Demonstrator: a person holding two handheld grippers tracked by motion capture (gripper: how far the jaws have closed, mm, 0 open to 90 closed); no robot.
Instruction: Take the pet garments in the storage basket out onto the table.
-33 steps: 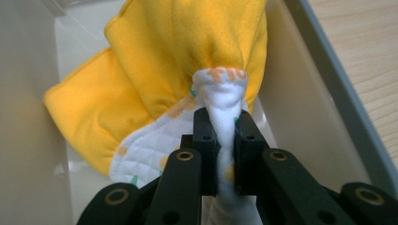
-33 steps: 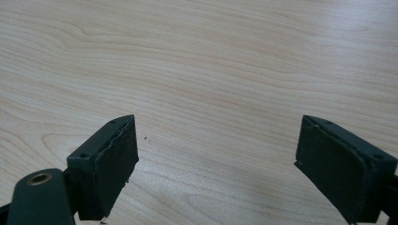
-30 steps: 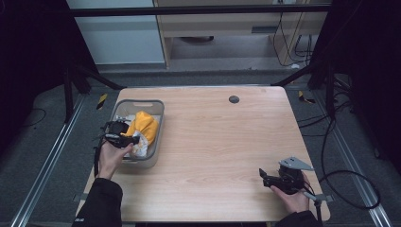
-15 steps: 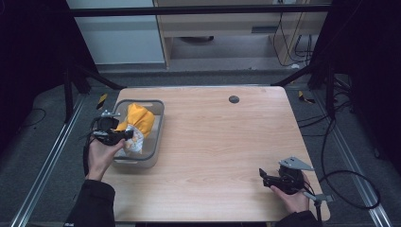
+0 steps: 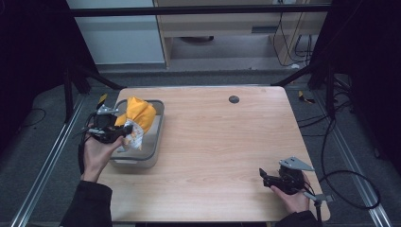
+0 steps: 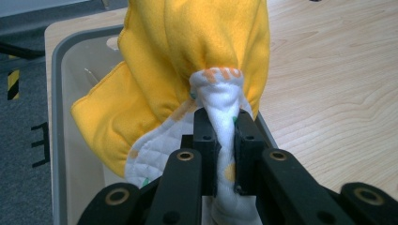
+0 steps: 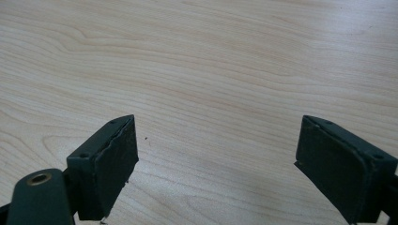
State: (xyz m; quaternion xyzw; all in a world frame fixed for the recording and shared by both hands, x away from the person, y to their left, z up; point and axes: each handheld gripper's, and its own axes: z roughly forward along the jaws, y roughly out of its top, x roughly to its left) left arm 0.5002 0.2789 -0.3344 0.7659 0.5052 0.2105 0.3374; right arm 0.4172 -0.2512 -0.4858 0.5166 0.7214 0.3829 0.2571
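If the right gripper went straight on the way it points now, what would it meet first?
Probably the bare table top: the open right gripper looks along plain wood with nothing in its line. From above it points left across the table, so the grey bin lies far beyond.

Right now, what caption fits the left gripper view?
Left gripper pinching a yellow and white cloth above the grey bin.

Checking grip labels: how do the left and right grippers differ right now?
The left gripper is shut on the yellow and white cloth; the right gripper stands wide open, with nothing between its jaws. The left is held above the grey bin; the right sits low over the bare table. Both have black jaws.
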